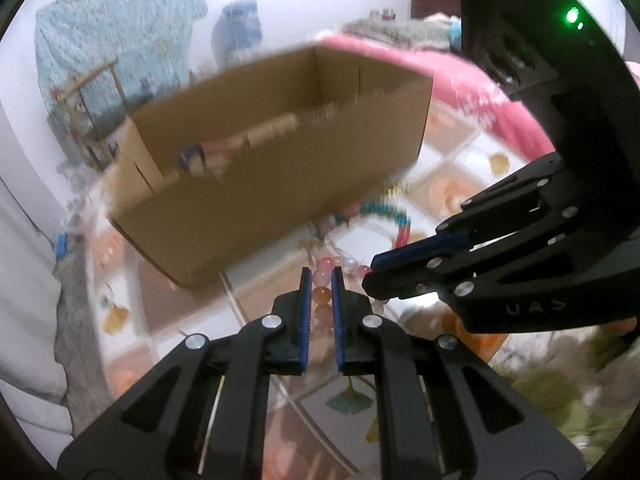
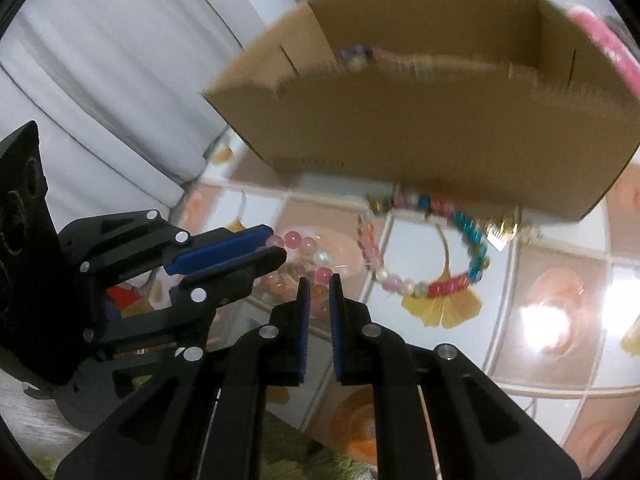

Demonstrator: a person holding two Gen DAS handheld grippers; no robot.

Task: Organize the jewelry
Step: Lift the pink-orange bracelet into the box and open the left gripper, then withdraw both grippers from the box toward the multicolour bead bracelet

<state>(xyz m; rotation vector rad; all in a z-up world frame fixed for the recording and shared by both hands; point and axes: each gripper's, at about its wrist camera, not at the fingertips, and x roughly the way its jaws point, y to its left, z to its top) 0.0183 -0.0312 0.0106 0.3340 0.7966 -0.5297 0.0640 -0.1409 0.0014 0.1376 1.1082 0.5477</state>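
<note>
Both tongs, left [image 1: 321,276] and right [image 2: 318,282], nipping the limp, slippery pink bead bracelet [image 2: 298,240]; best pinched between beads.

Box [image 1: 276,168] motion-blurred in both views — contents [image 1: 240,144] smeared, not identifiable. Its right end runs past the right-wrist frame edge. Colourful bracelet [image 2: 424,248] partly hidden behind box. Pink beads [image 1: 322,294] partly hidden by pads [image 1: 306,300].
</note>
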